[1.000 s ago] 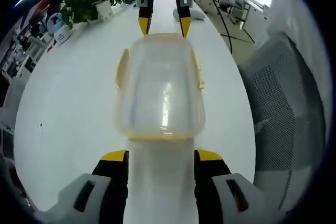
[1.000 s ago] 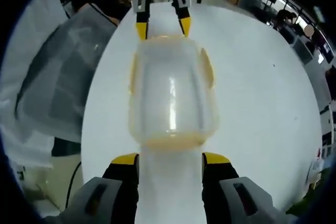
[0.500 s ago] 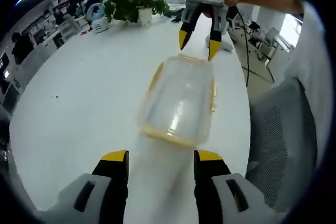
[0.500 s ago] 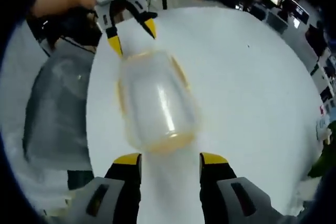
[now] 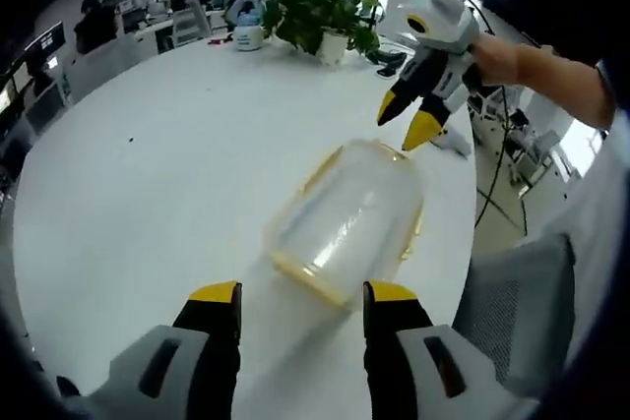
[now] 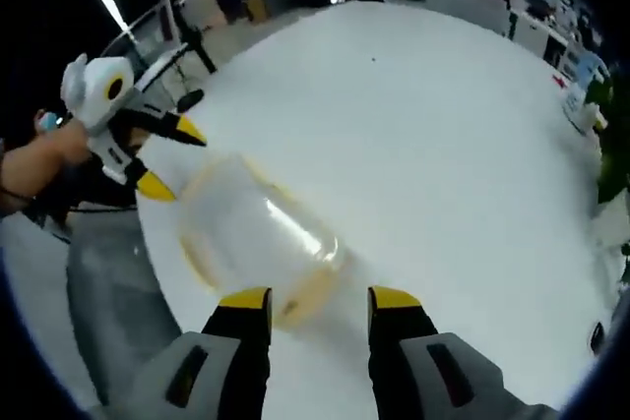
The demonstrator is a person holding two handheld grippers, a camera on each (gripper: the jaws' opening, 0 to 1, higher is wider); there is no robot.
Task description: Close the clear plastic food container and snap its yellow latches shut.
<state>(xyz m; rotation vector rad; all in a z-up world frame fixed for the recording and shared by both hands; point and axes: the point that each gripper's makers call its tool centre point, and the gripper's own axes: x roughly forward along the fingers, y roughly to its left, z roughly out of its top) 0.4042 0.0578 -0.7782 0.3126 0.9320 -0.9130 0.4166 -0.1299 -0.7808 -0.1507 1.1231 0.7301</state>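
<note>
Sitting on the white table (image 5: 148,174) near its edge, the clear plastic food container (image 5: 345,223) with yellow latches (image 5: 295,272) lies between the two grippers, touched by neither. The left gripper (image 5: 300,292) hangs just short of its near end with jaws apart. The right gripper (image 5: 406,117), held by a hand (image 5: 497,61), hovers at the far end, jaws spread too, with a potted plant (image 5: 320,17) way behind.
</note>
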